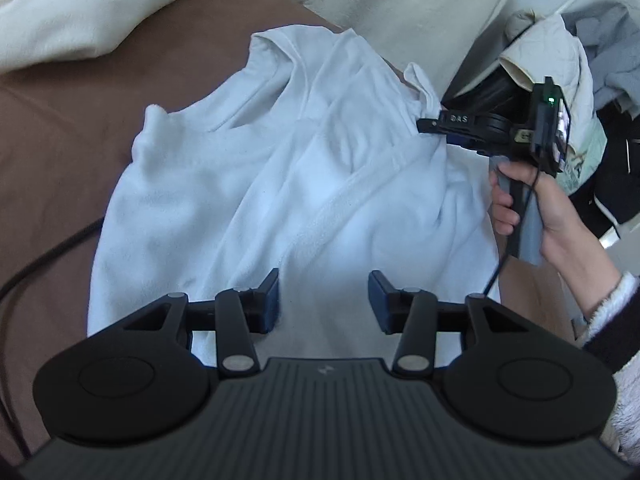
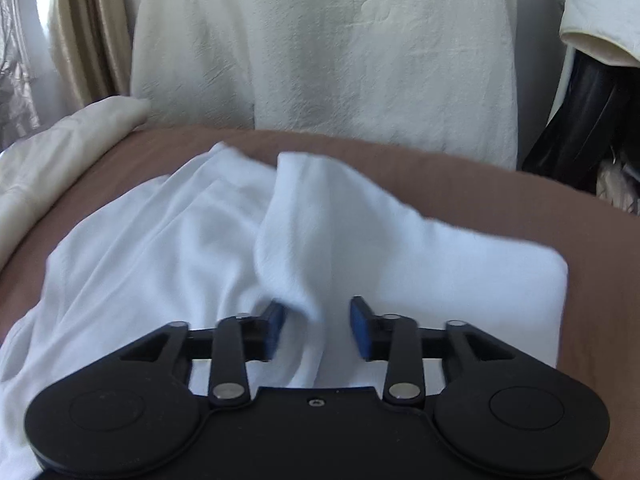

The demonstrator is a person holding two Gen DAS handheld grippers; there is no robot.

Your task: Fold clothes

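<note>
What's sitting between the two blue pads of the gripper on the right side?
In the right wrist view, a raised fold of the white garment runs between the right gripper's pads; they stand apart, not pressing it.

Left gripper [image 1: 323,300] angled downward, blue pads [image 1: 270,300] well apart, nothing pinched between them; right gripper [image 2: 318,330] tilted down too, jaws parted, pads [image 2: 360,330] not pressing anything; right hand [image 1: 528,204] wrapped round the grey handle, fingers curled at the front, fuzzy white cuff at the wrist.
</note>
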